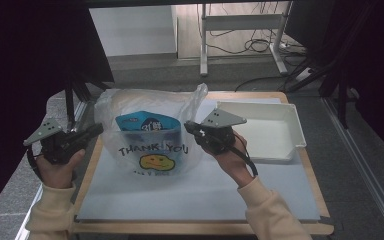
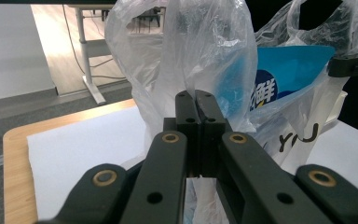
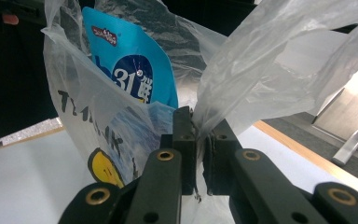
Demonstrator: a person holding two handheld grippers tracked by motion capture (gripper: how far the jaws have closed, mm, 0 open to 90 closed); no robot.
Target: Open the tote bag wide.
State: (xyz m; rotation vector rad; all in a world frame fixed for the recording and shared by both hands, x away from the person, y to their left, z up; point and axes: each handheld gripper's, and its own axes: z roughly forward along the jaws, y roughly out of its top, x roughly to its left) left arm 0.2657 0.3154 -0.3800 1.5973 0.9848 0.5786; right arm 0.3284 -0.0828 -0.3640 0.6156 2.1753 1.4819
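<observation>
A clear plastic bag [image 1: 150,135] printed "THANK YOU" with a yellow smiley stands on the white sheet in the high view. Inside it is a blue snack packet [image 1: 145,122]. My left gripper [image 1: 97,129] is shut on the bag's left edge; in the left gripper view its jaws pinch the plastic bag [image 2: 205,51] at my left gripper [image 2: 196,95]. My right gripper [image 1: 189,125] holds the bag's right handle; in the right gripper view my right gripper [image 3: 196,122] has the bag's film [image 3: 261,70] clamped between its jaws, with the blue packet [image 3: 130,65] behind.
An empty white tray [image 1: 292,131] sits at the right of the wooden table [image 1: 95,160]. A white sheet [image 1: 200,195] covers the tabletop. Desk legs and cables stand on the floor beyond the far edge.
</observation>
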